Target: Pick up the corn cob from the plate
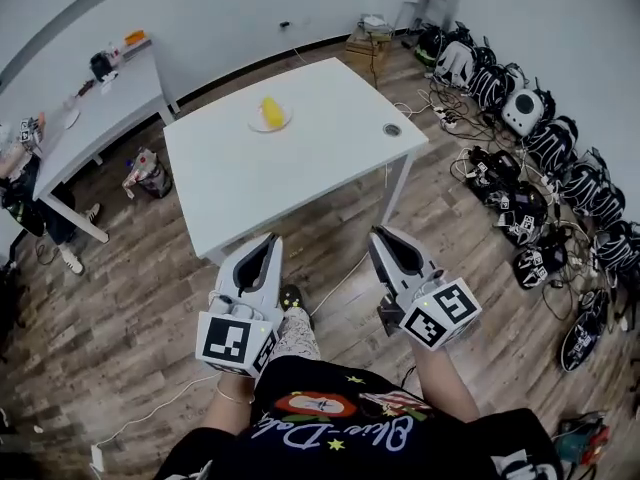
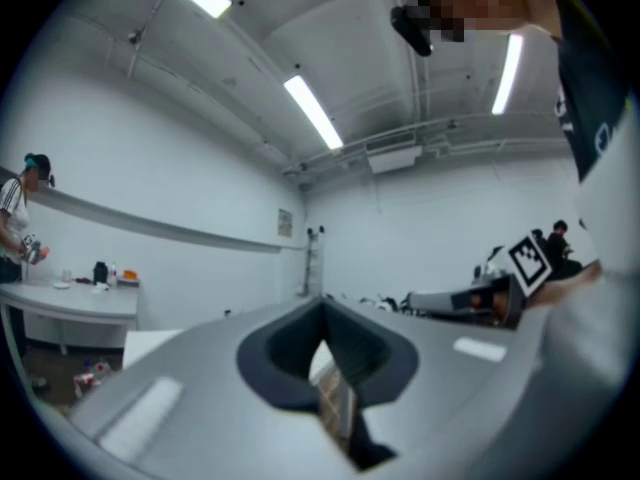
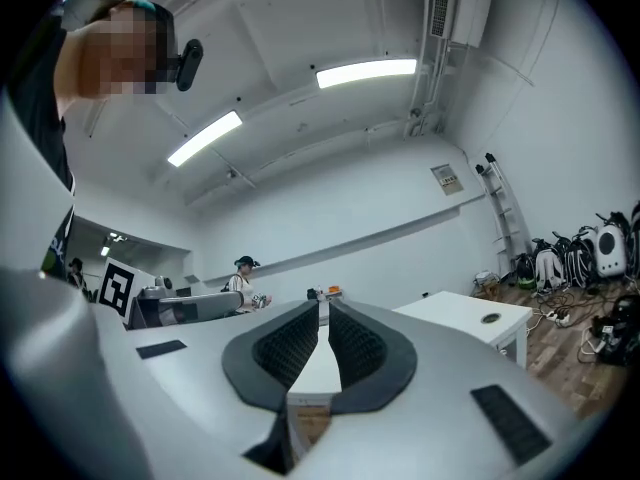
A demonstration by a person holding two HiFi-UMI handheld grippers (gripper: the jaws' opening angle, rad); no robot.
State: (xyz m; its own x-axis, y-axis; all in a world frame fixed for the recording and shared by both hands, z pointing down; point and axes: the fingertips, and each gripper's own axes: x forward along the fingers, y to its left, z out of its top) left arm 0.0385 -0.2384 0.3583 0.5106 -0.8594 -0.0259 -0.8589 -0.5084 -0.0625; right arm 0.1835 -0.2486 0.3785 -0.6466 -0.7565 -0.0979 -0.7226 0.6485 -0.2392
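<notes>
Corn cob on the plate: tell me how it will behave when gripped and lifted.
The corn cob looks rounded, so it may roll on the shallow plate if nudged sideways. It appears to be one solid yellow piece, probably stiff enough to keep its shape between jaws. The plate rests on a smooth white table, so a push might slide it too.

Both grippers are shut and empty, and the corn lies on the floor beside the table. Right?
No: the corn lies on the plate on the table, as the head view shows. Left gripper and right gripper are shut and empty.
</notes>
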